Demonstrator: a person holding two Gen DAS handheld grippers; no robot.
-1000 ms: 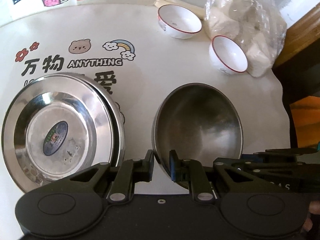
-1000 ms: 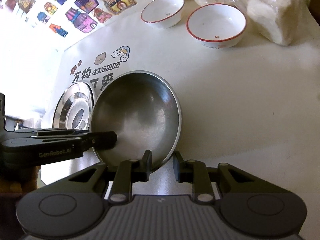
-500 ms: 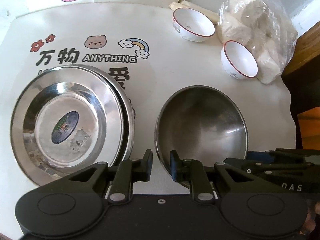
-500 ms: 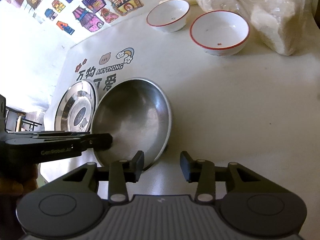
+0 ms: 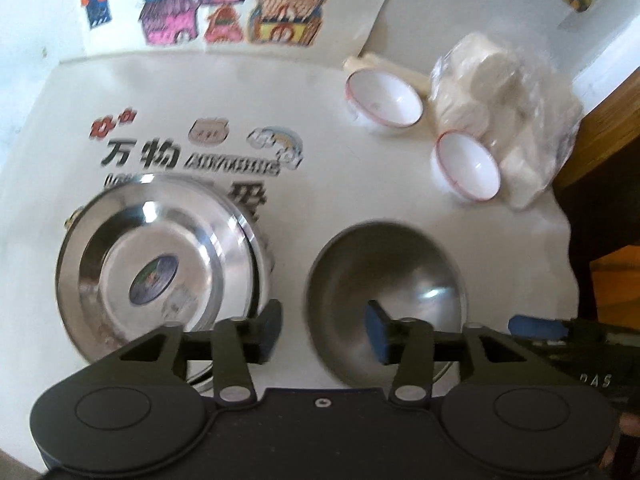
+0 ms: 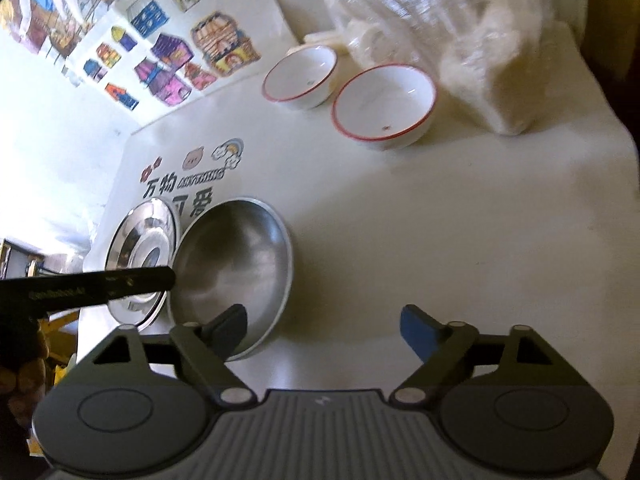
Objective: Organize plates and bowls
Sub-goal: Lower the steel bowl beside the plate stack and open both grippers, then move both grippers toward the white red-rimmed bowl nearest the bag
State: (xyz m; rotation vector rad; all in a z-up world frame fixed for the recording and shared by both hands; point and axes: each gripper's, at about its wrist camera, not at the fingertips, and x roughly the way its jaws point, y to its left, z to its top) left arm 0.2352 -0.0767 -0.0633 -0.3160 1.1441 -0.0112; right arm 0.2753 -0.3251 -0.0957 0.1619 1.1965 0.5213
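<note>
Both tongs are just opening up, nothing pinched: left tongs (image 5: pixel 324 328) spreading astride the steel bowl's (image 5: pixel 384 276) near rim, right tongs (image 6: pixel 322 330) gaping wide beside it. The bowl is sitting on the surface (image 6: pixel 460 240), plates (image 5: pixel 156 268) stacked alongside, two red-rimmed bowls (image 6: pixel 384 104) waiting farther back.

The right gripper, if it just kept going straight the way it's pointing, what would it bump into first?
Probably the bare white tablecloth. The right gripper has just been opening, with nothing between its jaws, and the steel bowl sits just left of that line. The red-rimmed bowl lies farther on, though depth is hard to judge.
</note>
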